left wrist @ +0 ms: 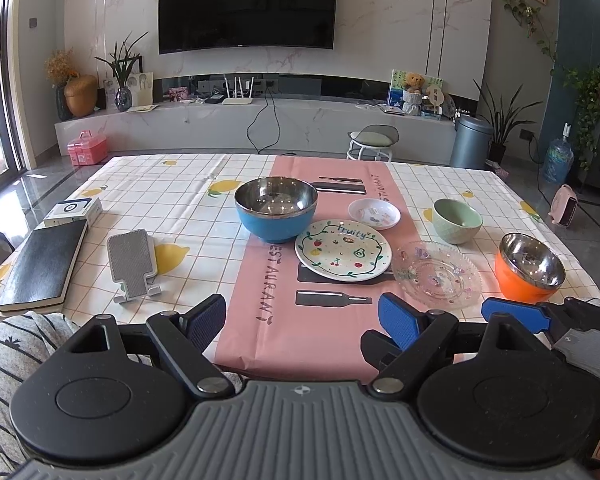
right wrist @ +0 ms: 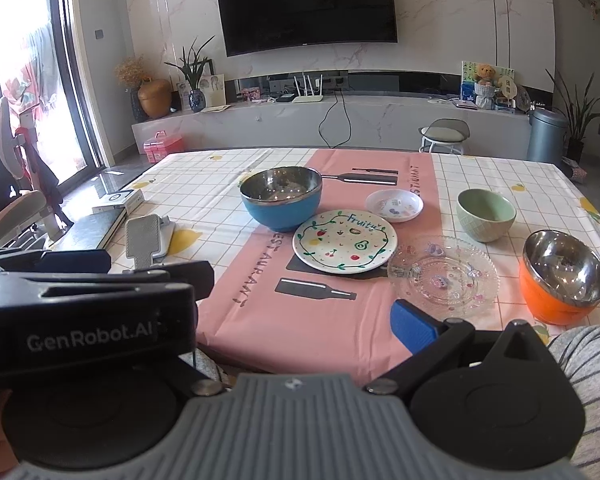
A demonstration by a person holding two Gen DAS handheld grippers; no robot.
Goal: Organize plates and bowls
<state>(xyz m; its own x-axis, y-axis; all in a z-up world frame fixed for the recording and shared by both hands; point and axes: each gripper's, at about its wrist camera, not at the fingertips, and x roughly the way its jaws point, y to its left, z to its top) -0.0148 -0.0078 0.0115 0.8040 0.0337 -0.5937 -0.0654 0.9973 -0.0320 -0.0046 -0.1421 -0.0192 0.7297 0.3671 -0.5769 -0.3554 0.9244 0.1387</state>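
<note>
On the pink runner stand a blue steel-lined bowl [left wrist: 276, 210] [right wrist: 281, 196], a fruit-painted plate [left wrist: 343, 250] [right wrist: 345, 241] and a small white dish [left wrist: 374, 214] [right wrist: 394, 205]. To their right are a green bowl [left wrist: 457, 220] [right wrist: 486, 214], a clear glass plate [left wrist: 436, 274] [right wrist: 444, 276] and an orange steel-lined bowl [left wrist: 530, 266] [right wrist: 560, 280]. My left gripper [left wrist: 302, 320] hangs open and empty over the near table edge. The right gripper [right wrist: 304, 326] is open beside it, its left finger hidden behind the left gripper's body [right wrist: 88, 312].
A black notebook [left wrist: 40, 266], a white box [left wrist: 74, 210] and a grey phone stand [left wrist: 134, 264] lie on the table's left side. Striped sleeves [left wrist: 16, 344] [right wrist: 592, 364] show at the near edge. A stool [left wrist: 374, 140] stands beyond the far edge.
</note>
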